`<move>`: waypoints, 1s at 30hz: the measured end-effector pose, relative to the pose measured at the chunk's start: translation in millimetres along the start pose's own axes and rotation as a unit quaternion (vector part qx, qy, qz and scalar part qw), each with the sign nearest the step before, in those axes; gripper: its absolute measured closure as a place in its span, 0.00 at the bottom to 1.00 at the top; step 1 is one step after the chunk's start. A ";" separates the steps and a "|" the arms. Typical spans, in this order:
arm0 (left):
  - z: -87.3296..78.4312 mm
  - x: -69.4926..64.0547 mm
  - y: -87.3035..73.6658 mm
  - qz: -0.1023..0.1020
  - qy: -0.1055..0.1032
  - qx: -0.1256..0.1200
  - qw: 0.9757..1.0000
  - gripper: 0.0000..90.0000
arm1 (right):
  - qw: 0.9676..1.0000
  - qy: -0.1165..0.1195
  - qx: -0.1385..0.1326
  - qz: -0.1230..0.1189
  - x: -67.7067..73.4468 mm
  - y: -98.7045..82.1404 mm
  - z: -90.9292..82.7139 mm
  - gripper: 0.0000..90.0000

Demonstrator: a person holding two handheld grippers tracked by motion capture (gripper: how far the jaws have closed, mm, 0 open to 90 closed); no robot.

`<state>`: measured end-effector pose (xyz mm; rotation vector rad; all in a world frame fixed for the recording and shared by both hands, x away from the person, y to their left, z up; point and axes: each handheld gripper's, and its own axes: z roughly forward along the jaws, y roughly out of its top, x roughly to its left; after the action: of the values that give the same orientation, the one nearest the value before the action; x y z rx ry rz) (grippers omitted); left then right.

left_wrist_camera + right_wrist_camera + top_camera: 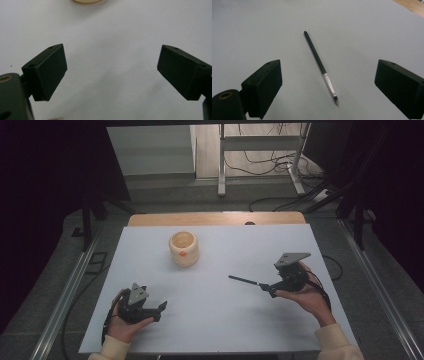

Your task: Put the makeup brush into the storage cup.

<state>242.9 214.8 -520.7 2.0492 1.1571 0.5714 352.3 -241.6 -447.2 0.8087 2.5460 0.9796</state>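
A thin black paintbrush (320,65) lies flat on the white surface (215,320), between the wide-open jaws of the right gripper (328,82). The left gripper (112,72), jaws also wide and holding nothing, rests well apart. A cream pot (183,248) stands farther back, clear of both.

The table (215,320) has a wooden top, exposed as a narrow strip (215,218) along the far edge. A pale white sheet (150,270) covers the remaining surface up to the near edge. Two items lie directly on the sheet. A cream-coloured round pot (183,248) stands upright in the far half, left of centre, with its opening facing up and a small orange mark on its near side. A thin black paintbrush (243,280) lies flat right of centre, well apart from the pot; in the right gripper view the paintbrush (320,66) shows a dark handle, a silver ferrule and a small tip.
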 end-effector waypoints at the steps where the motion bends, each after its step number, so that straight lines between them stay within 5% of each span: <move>1: 0.3 -0.1 0.0 0.001 0.000 0.001 1.000 0.10 | 1.000 0.002 0.005 -0.003 -0.5 1.2 1.8 0.09; 19: 0.5 -2.1 0.6 0.005 -0.001 0.001 1.000 0.11 | 0.998 0.019 0.056 -0.017 -12.2 6.3 30.6 0.12; 30: -0.2 -1.6 0.7 0.005 0.001 0.000 1.000 0.10 | 0.994 0.036 0.102 -0.034 -14.8 8.0 46.4 0.14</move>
<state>242.4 213.2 -520.1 2.0552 1.1478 0.5777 388.3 -221.4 -474.2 0.7472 2.7483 0.7502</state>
